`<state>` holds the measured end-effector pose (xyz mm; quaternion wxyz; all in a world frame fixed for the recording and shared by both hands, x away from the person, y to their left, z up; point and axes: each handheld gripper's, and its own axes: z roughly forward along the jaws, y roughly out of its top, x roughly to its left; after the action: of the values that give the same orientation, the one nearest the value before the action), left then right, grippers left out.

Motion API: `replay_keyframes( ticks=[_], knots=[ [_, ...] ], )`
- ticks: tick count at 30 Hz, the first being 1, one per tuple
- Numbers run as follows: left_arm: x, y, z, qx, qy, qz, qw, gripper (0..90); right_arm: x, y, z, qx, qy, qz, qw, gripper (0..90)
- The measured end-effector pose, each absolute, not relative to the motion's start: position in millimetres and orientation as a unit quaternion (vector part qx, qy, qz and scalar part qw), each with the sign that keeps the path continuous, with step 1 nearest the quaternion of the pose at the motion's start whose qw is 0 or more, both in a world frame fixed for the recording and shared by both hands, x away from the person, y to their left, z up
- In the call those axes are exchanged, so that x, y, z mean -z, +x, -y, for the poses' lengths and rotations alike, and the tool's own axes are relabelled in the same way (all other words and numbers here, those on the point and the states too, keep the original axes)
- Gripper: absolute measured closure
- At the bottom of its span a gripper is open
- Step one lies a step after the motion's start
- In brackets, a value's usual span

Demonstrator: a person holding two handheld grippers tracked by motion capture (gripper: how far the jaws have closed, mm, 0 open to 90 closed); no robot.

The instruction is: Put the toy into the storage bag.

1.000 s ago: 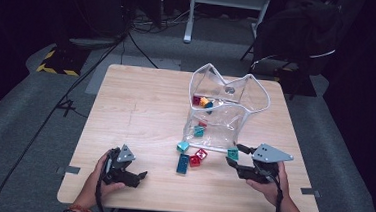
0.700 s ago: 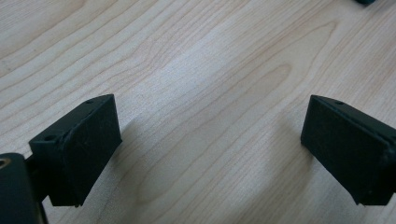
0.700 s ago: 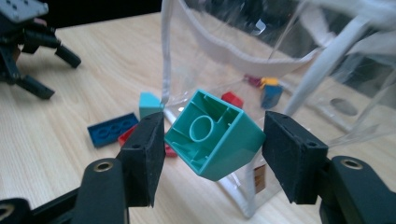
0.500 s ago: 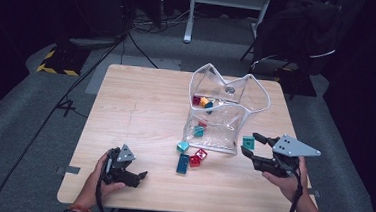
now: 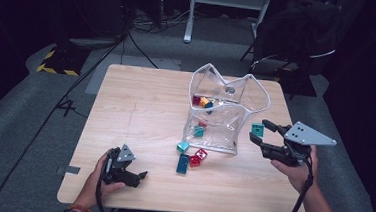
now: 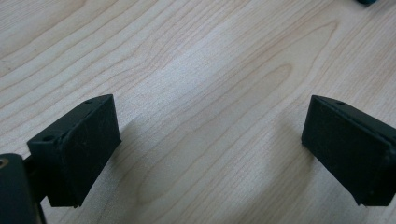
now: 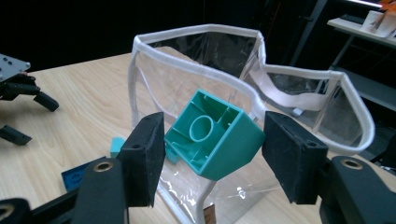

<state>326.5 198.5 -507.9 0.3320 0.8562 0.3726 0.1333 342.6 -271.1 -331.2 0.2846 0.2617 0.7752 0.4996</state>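
Right gripper view: fingers [image 7: 147,154] clamp the teal block [image 7: 212,135] between them, tilted.

Clear bag [image 5: 225,113] stands right of centre on the table [image 5: 140,107], several blocks inside it. More blocks [image 5: 189,156] lie on the table just before its near edge. Right gripper [image 5: 260,133] holds a block [image 5: 257,129] beside the bag's right side, raised. Left gripper [image 5: 138,176] rests near the table's front-left edge, well apart.

No readable text or labels

Dark lab, wooden table [image 5: 140,107], floor cables [image 5: 77,85]
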Motion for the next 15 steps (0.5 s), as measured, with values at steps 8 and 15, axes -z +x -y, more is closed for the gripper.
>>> replay_keyframes(
  ticks=[8,15],
  knots=[
    [508.0,326.6,-198.4,-0.133,0.856,-0.374,0.332,4.3,312.8,351.3,269.4,-0.503,0.263,-0.766,0.301,40.5],
    [508.0,326.7,-198.3,-0.133,0.856,-0.374,0.332,4.3,306.9,369.1,266.9,-0.497,0.273,-0.762,0.313,40.5]
  ],
)
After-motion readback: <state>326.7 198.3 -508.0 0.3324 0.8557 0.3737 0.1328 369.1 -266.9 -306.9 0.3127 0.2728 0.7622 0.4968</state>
